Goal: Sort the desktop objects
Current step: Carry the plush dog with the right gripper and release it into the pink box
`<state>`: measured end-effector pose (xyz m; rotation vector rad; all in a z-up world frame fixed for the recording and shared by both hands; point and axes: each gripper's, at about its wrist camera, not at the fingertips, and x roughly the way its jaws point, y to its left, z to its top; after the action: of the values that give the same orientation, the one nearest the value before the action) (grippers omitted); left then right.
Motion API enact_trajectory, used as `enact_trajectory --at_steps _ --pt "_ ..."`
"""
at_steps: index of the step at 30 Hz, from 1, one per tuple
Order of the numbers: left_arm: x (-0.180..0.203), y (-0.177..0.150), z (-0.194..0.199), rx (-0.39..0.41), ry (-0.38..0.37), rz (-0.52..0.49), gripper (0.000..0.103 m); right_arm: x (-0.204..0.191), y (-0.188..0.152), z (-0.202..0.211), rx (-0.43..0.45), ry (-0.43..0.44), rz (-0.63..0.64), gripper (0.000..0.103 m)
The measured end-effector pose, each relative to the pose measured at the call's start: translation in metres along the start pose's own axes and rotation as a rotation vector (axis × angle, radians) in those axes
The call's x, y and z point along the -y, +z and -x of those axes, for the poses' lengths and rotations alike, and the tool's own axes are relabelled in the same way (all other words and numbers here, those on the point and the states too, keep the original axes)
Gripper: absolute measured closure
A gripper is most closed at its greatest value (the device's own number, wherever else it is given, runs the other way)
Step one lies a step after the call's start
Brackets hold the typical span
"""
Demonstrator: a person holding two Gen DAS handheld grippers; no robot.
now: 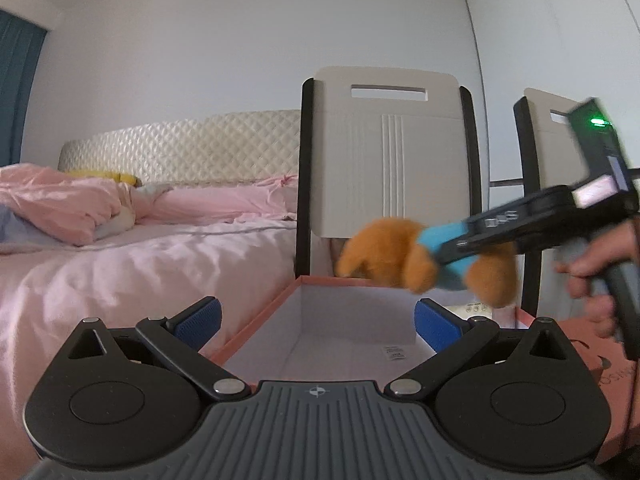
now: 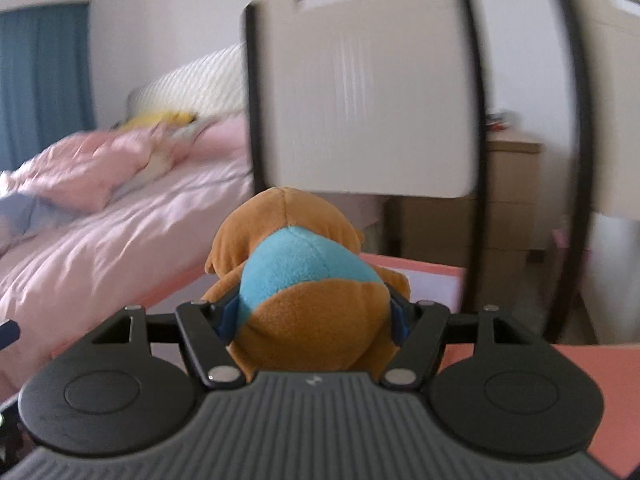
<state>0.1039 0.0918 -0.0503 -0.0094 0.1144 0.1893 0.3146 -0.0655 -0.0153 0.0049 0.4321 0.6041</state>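
Your left gripper (image 1: 318, 320) stood wide open and empty over the open cardboard box (image 1: 280, 312), whose white inside lay clear. To its right, your right gripper (image 1: 448, 254) clamped the brown plush toy (image 1: 392, 252) above the box's far rim, head leftward, tilted slightly down.

— What can't you make out from my side?

— The plush toy (image 1: 404, 254) is smeared in the left wrist view, and my right gripper (image 1: 452, 258) covers its middle. My right hand (image 1: 596, 276) runs off the frame's right edge.

— And in the right wrist view?

— My fingers (image 2: 226, 316) are mostly buried in the toy's (image 2: 304, 280) sides, and its face is turned away. The chair back (image 2: 360, 92) is streaked with blur, its top cut off. The box (image 2: 432, 270) is mostly hidden, and the label (image 1: 394, 352) on its floor is too small to read.
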Motion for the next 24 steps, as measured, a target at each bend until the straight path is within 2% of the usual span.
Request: enact_trajectory --at_steps 5,12,14,16,17,19,24 --pt "-0.008 0.001 -0.001 -0.009 -0.017 0.046 0.000 -0.029 0.013 -0.045 -0.159 0.047 0.089 0.033" --pt "-0.019 0.001 0.002 -0.016 -0.009 0.096 0.000 -0.055 0.003 -0.096 -0.302 0.073 0.159 0.033" --pt "-0.019 0.001 0.002 -0.016 -0.012 0.098 0.000 -0.056 -0.003 -0.106 -0.359 0.086 0.147 0.031" --pt "-0.017 0.001 0.003 -0.016 -0.015 0.093 0.000 -0.054 -0.009 -0.112 -0.402 0.096 0.123 0.022" --pt "-0.016 0.001 0.003 -0.016 -0.017 0.092 0.000 -0.053 -0.008 -0.110 -0.397 0.098 0.117 0.020" --pt "-0.015 0.001 0.004 -0.014 -0.021 0.089 0.000 -0.051 -0.005 -0.102 -0.363 0.091 0.113 0.009" --pt "-0.012 0.001 0.004 -0.010 -0.043 0.081 0.000 -0.034 0.009 -0.061 -0.252 0.054 0.085 0.007"
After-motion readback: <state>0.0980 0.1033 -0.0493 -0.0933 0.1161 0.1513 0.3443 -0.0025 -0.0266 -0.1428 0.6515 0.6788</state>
